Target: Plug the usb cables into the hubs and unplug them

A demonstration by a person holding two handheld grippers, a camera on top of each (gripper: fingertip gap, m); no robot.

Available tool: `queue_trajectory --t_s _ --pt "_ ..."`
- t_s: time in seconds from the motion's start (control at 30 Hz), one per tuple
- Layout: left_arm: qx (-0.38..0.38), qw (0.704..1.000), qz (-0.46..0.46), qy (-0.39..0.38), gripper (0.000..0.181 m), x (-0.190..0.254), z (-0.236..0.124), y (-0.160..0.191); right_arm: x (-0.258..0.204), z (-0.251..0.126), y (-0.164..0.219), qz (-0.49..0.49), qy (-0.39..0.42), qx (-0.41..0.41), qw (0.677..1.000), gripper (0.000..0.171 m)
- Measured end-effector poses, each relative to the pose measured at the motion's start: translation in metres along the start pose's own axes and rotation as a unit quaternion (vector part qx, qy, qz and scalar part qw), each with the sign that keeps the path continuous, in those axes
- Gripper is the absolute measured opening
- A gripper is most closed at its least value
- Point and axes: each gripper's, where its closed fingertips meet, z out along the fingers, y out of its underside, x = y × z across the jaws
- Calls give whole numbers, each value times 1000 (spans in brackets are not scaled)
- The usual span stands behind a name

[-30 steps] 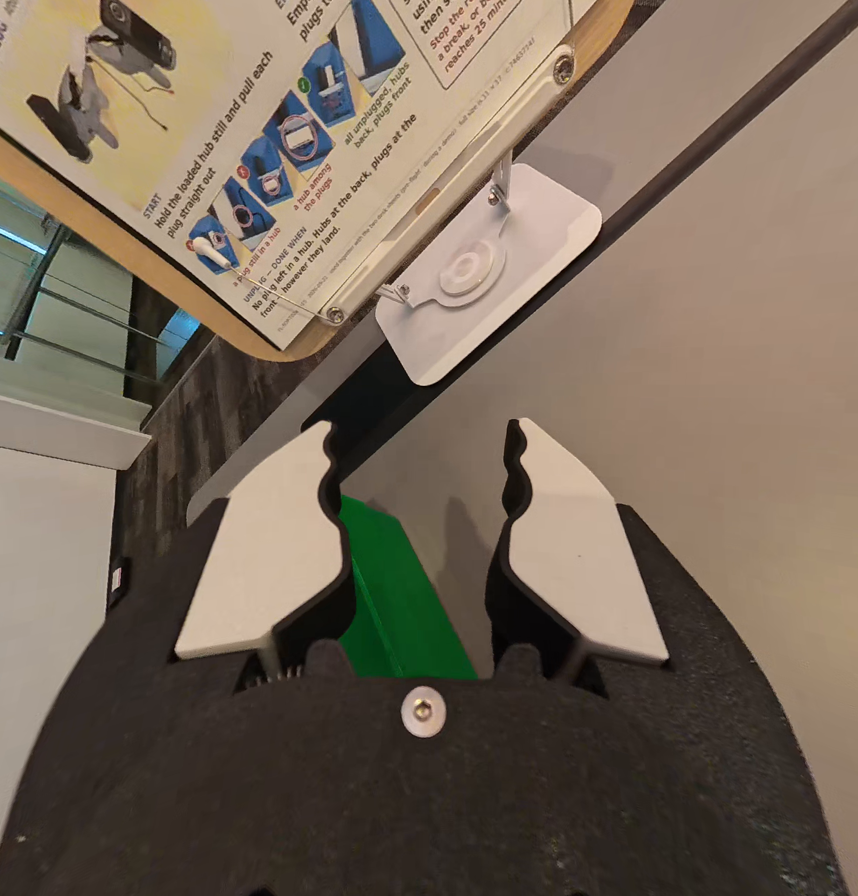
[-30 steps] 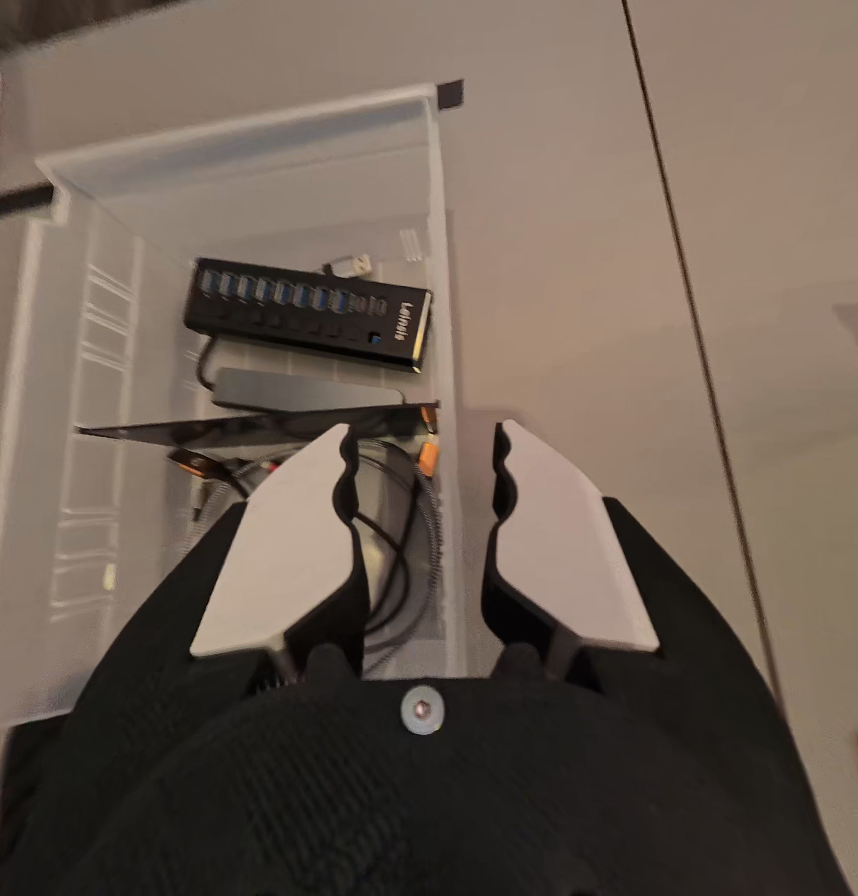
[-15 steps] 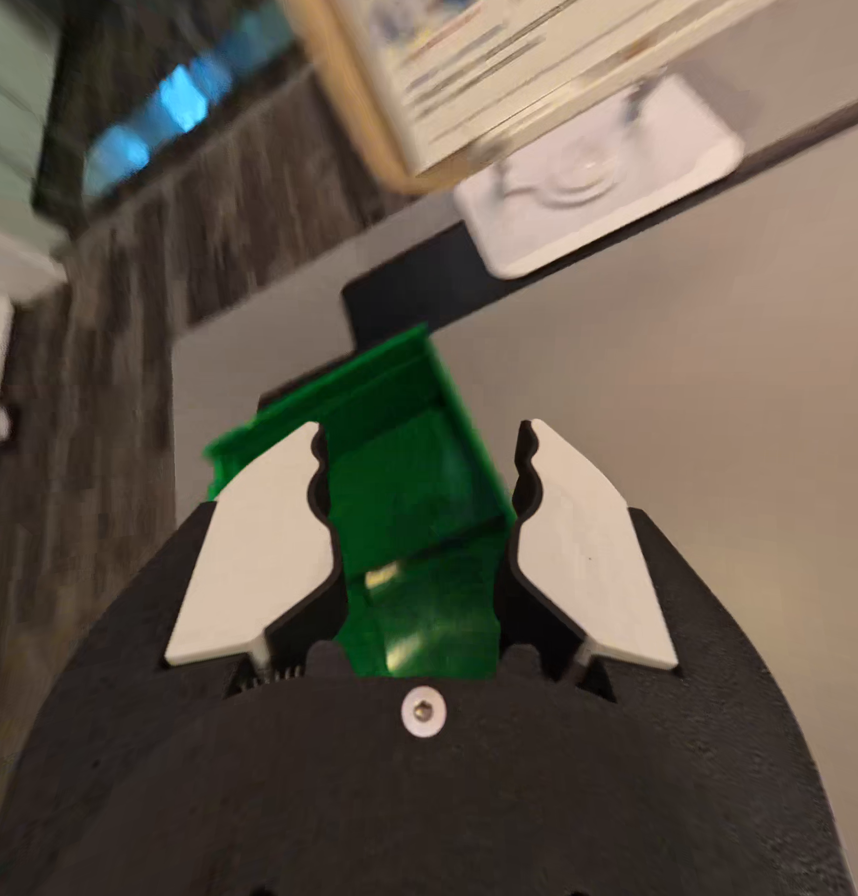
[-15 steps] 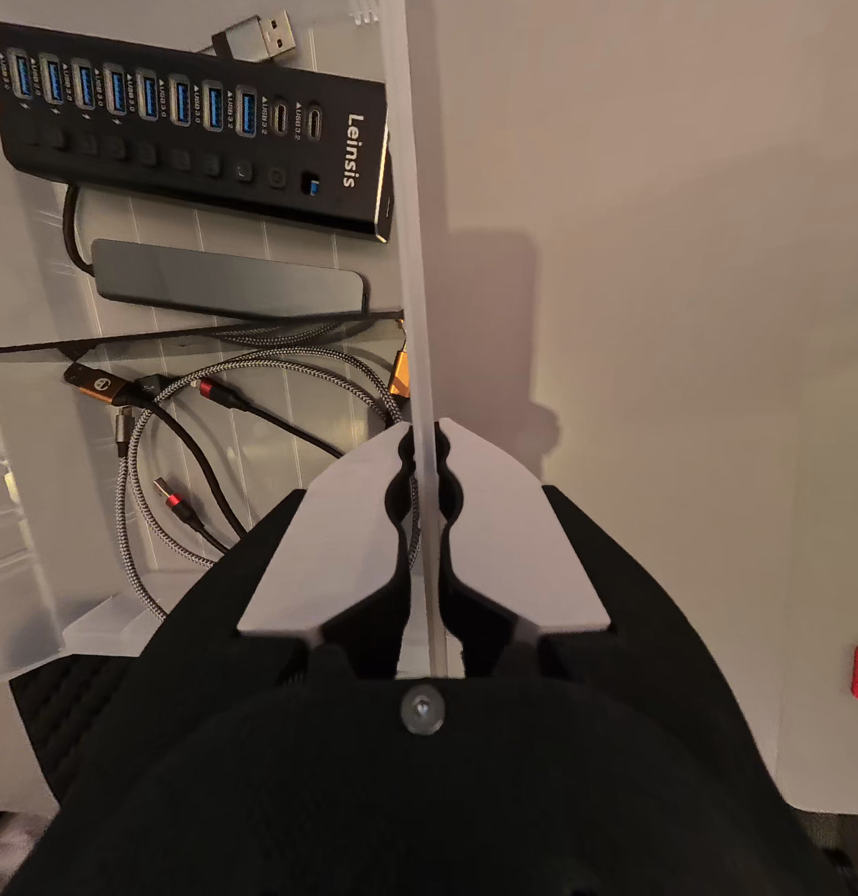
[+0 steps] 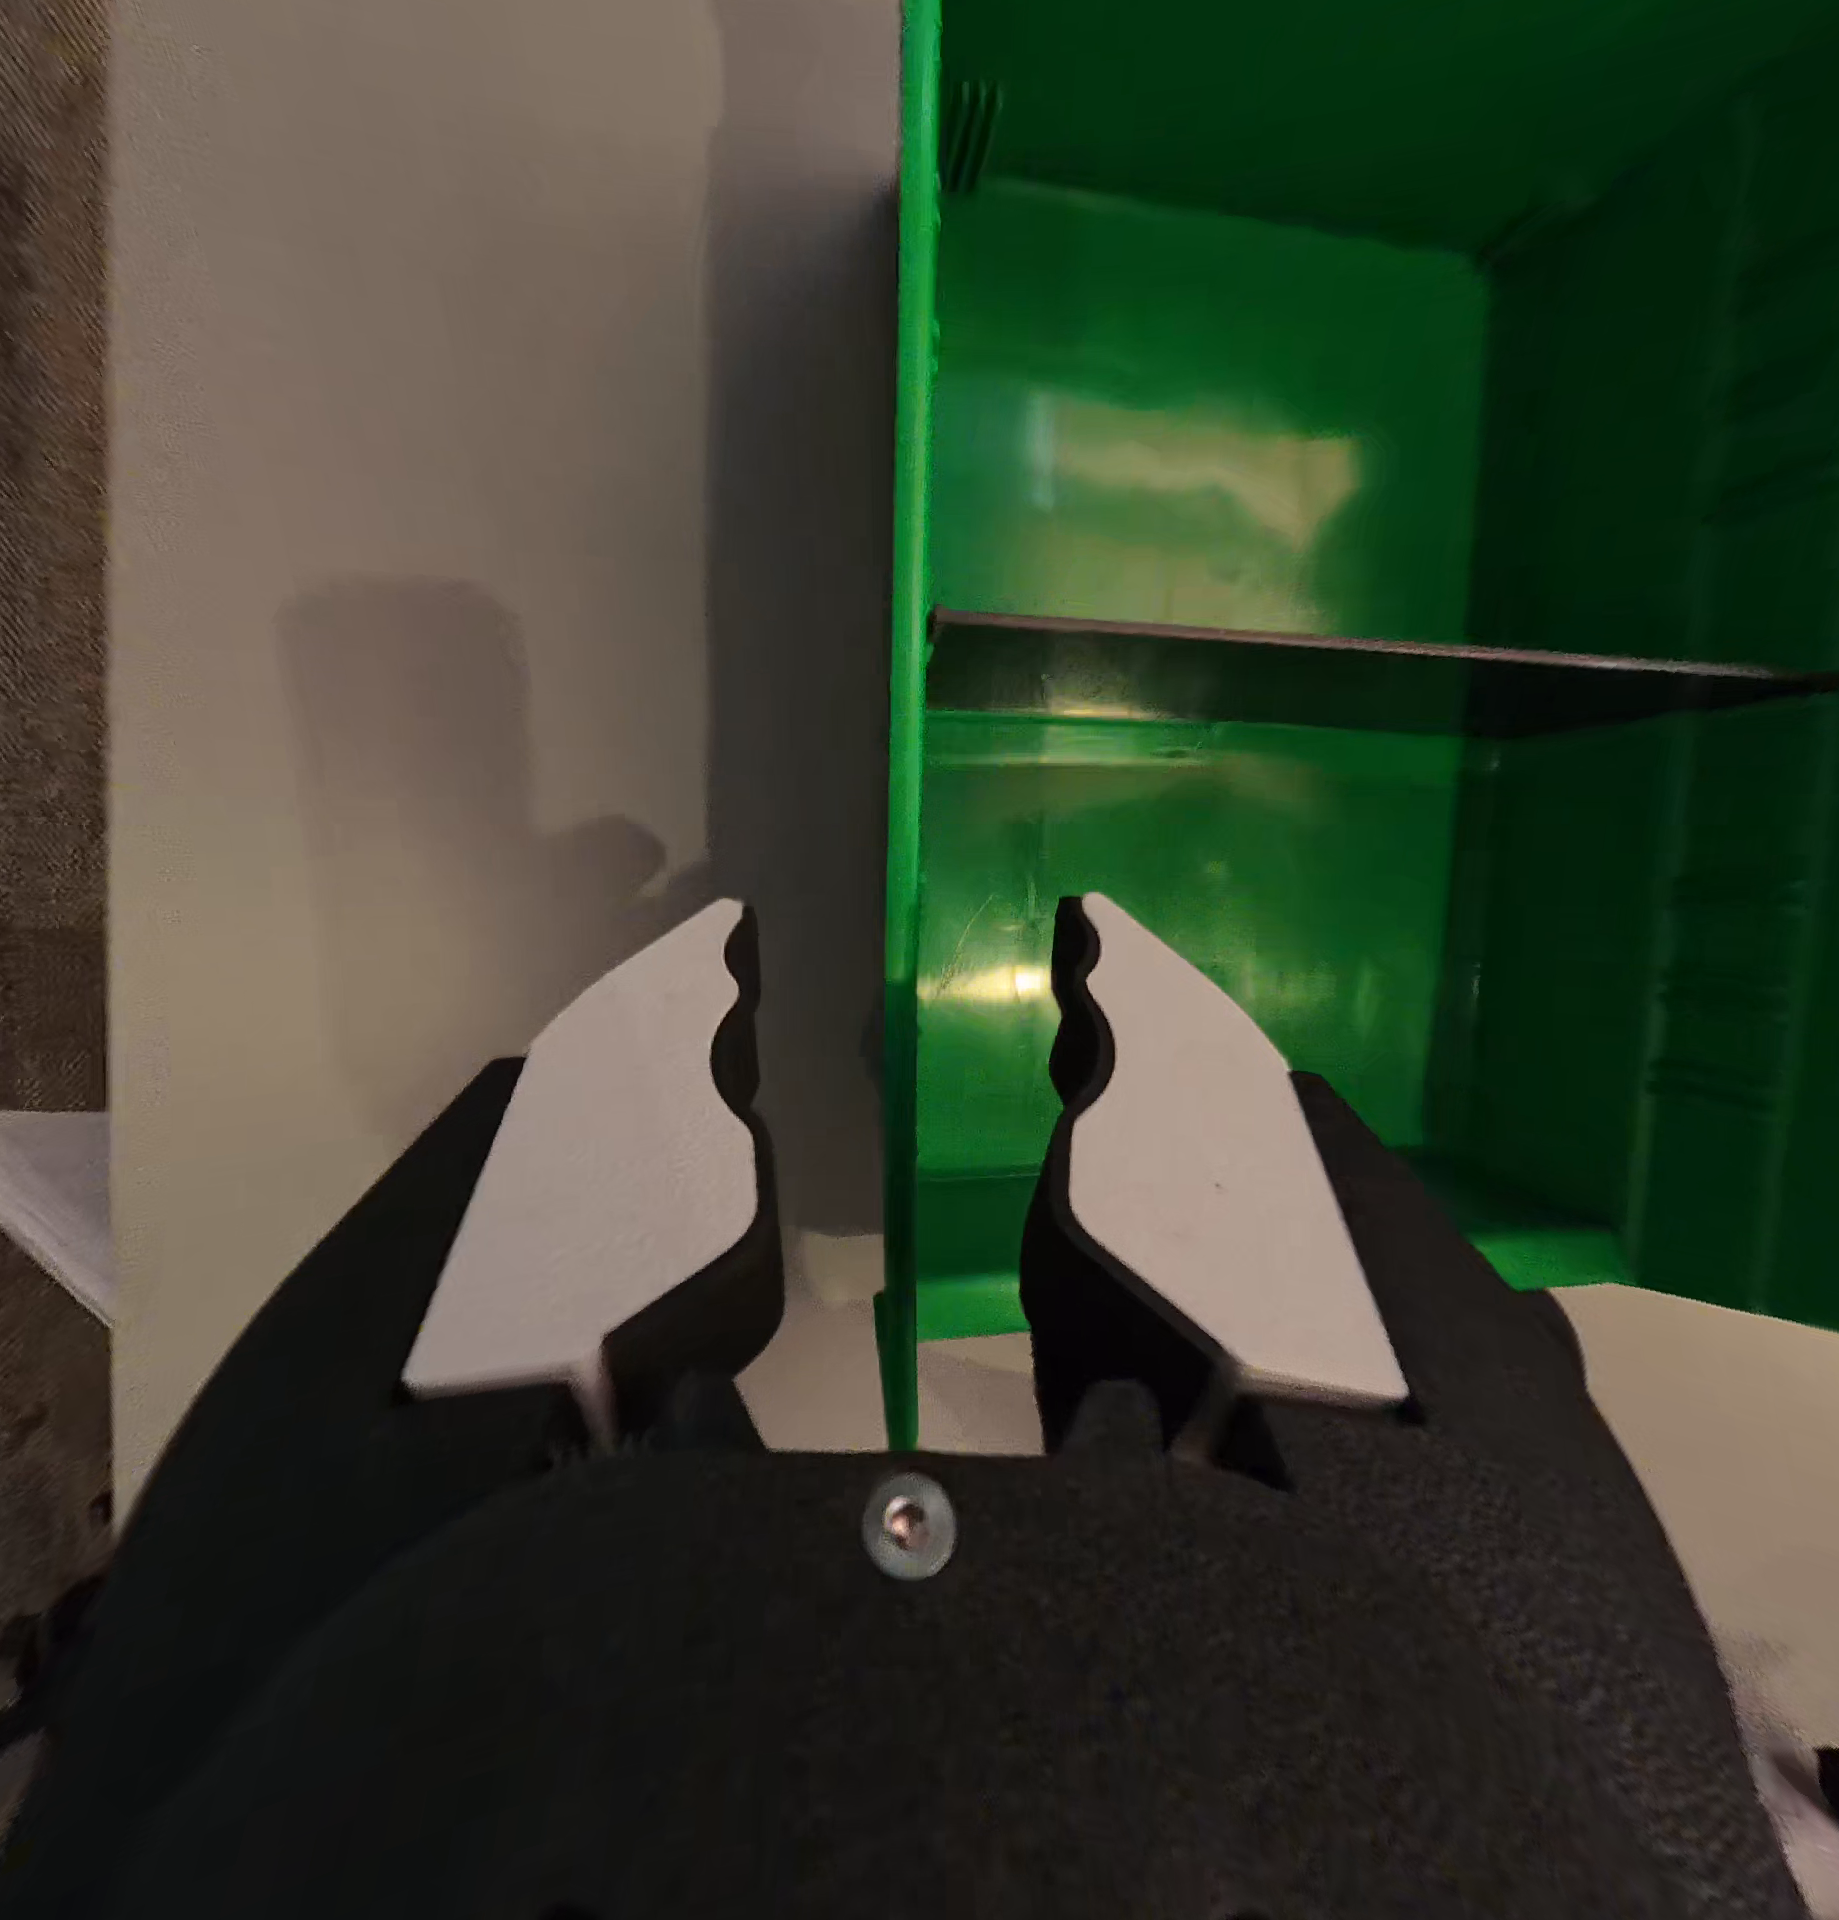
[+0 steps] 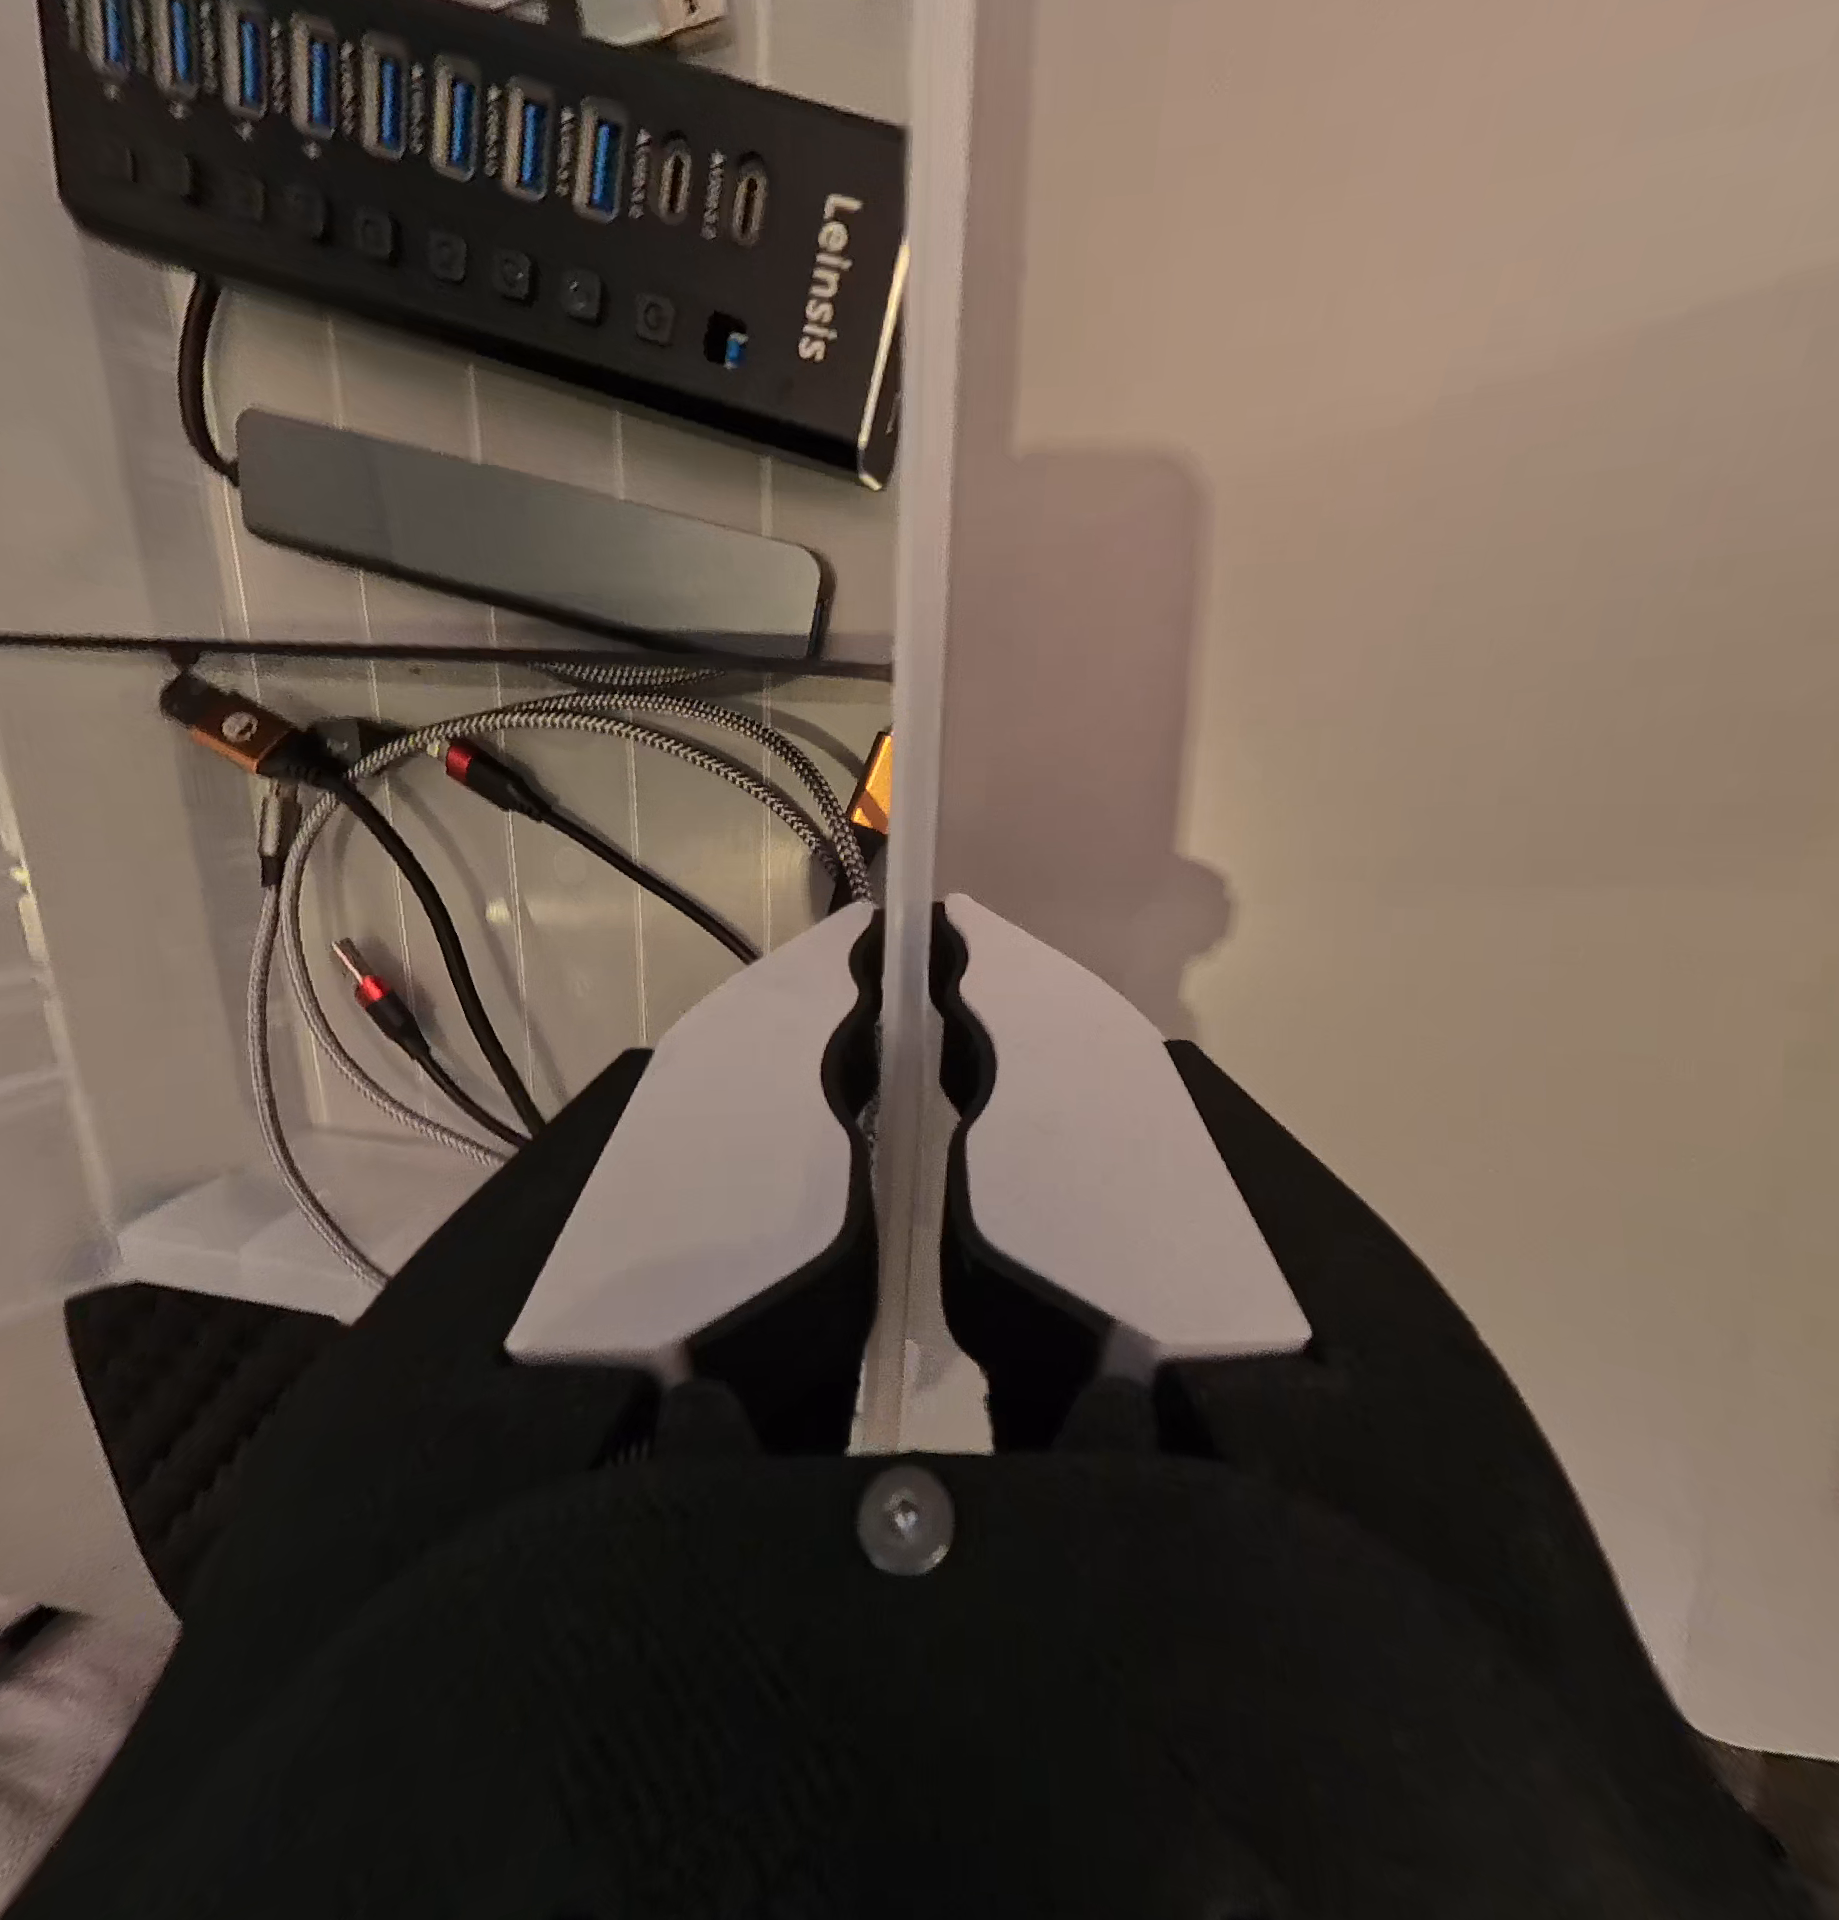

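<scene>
Gripping: right gripper clamps the clear bin by its thin side wall.
Left gripper: fingers apart, straddling the glossy green bin wall without touching.
Hubs: two beyond the divider, one black multi-port hub, one flat grey hub.
Cables: several, braided and smooth, in the near compartment.

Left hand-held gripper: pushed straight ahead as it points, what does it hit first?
Probably the green bin's side wall, already between the open jaws of the left hand-held gripper; it would slide along it. Depth unclear.
</scene>
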Motion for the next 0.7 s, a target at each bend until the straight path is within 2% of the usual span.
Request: queue_trajectory --t_s 0.13,0.2,0.27,0.33,0.43,0.53,0.7 --pt "-61 998 -8 27 28 8 26 7 -16 2 4 -35 -14 -15 999 9" --pt "-82 997 15 2 19 6 28 11 -25 1 3 -53 -24 -24 998 10" --pt "-108 993 47 19 6 21 29 18 -35 4 1 -61 -24 -33 997 10" --pt "-125 989 78 31 11 40 31 19 -45 7 -1 -81 -11 -44 996 9" --pt "-150 980 128 -1 9 60 37 17 -65 11 -3 -98 -3 -61 993 9" --pt "-169 970 173 13 10 96 44 17 -87 16 -5 -119 9 -75 990 8" --pt "-196 959 205 18 6 150 52 23 -127 25 -9 -170 17 -88 981 8"
